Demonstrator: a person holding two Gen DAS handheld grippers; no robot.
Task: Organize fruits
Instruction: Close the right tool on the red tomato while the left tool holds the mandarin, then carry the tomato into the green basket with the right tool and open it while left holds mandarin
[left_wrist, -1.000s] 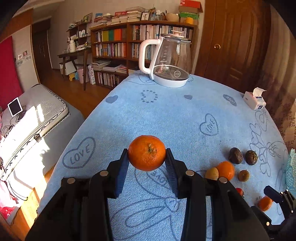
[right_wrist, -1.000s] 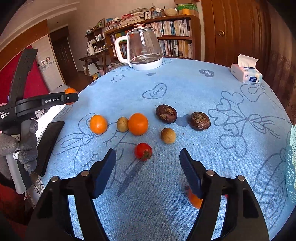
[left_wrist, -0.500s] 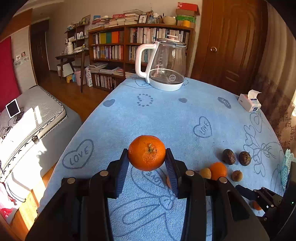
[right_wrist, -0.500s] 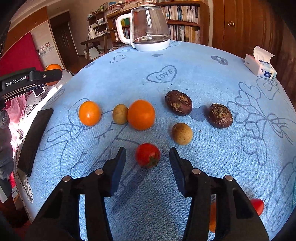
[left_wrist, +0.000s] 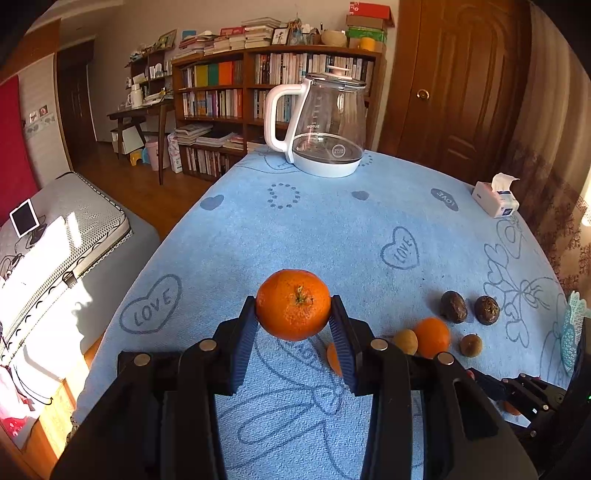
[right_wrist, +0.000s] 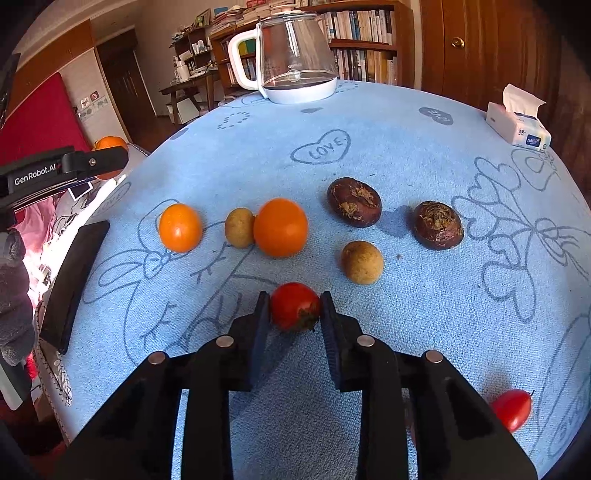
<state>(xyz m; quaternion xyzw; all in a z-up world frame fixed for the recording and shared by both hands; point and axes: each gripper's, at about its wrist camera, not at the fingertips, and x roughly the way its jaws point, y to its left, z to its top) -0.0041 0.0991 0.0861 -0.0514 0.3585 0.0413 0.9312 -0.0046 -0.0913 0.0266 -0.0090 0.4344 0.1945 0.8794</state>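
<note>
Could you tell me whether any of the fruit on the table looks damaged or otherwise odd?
The two dark fruits look shrivelled, with dried crusty patches on top. The oranges, the small tan fruits and the tomato look sound.

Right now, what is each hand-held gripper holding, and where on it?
Left hand-held gripper: round orange mandarin, clamped across its sides, stem facing the camera. Right hand-held gripper: small red tomato, pinched at its sides, on the blue cloth.
</note>
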